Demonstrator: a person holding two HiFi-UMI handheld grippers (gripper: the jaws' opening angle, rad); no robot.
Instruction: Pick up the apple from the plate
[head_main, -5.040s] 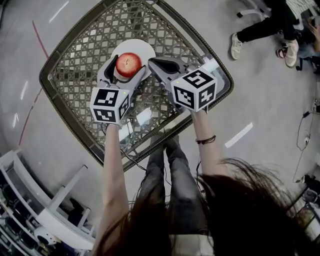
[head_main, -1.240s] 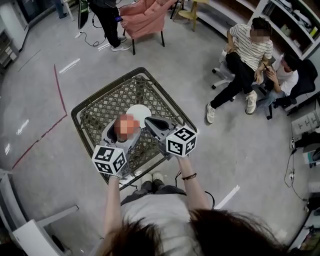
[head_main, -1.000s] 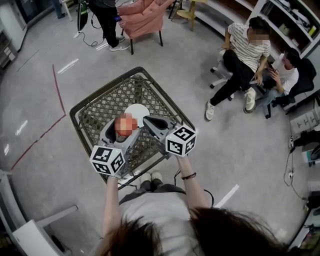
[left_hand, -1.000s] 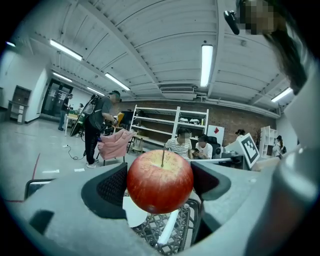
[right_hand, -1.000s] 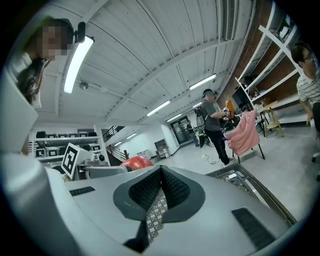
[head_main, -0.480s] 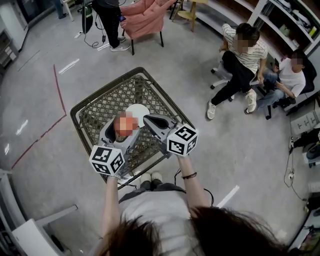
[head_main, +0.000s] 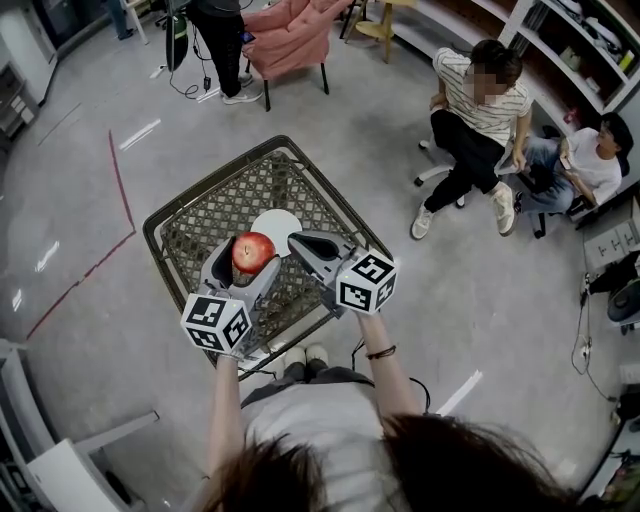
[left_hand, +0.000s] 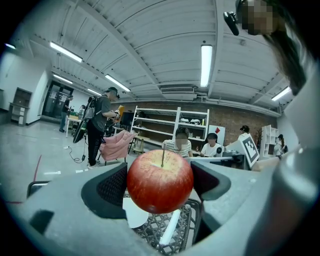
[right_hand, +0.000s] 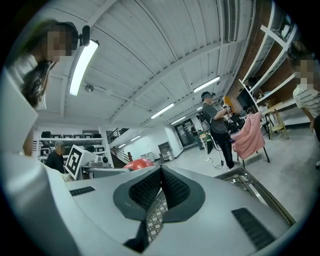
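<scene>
Since the head view of five seconds ago, the apple (head_main: 253, 251) has been carried off the middle of the white plate (head_main: 282, 222) and is now seen over the plate's lower-left edge; far more of the room is taken in as well. The apple is pinched between the two jaws of the left gripper (head_main: 248, 257), near the centre of the frame, stem up. In the left gripper view it is held clear above the plate, with open air under the fruit and the woven top of the table (head_main: 200, 225) seen below it. The right gripper (head_main: 303, 242) is held just beside the apple, to its right, over the plate's lower-right edge; in its own view its jaws are pressed together with nothing gripped between them, and a red sliver of the apple is seen beyond its left jaw. Two seated people (head_main: 480, 100) are seen at the upper right of the head view, and a pink chair (head_main: 290, 30) with a standing person (head_main: 212, 40) beside it at the top
</scene>
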